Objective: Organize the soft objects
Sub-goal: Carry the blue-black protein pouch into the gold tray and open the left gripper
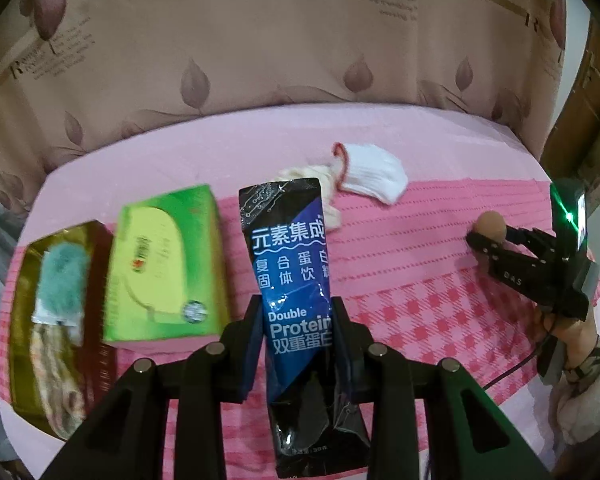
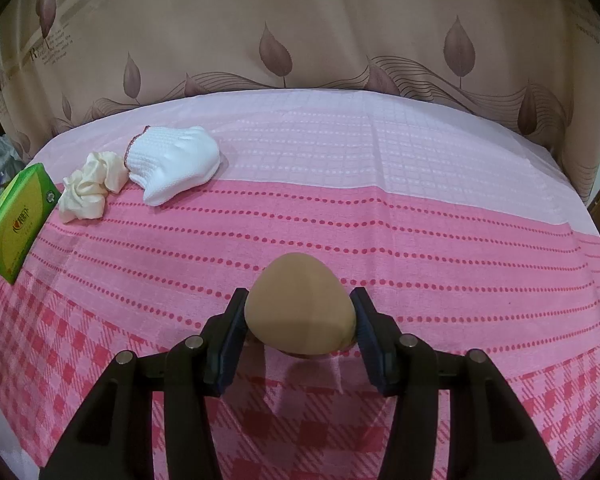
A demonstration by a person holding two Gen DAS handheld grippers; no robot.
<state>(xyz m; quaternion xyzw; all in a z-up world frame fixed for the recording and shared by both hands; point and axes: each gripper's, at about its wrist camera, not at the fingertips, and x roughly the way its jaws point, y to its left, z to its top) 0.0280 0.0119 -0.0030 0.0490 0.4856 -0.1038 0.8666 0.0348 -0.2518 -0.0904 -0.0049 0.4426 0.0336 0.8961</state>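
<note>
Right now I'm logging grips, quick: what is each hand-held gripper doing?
Left hand-held gripper: closed on the protein sachet.
Right hand-held gripper: closed on the tan sponge.

Soft, even indoor light, moderately bright, faint shadow under the tan sponge (image 2: 302,308), glare on the glossy protein sachet (image 1: 296,300), motion blur on the green tissue pack (image 1: 166,264) and gold box (image 1: 56,320), strong fisheye bowing, dark vignetted corners, curtain (image 2: 300,28) print soft at edges.

Glove (image 2: 176,162) right of scrunchie (image 2: 92,188)
</note>
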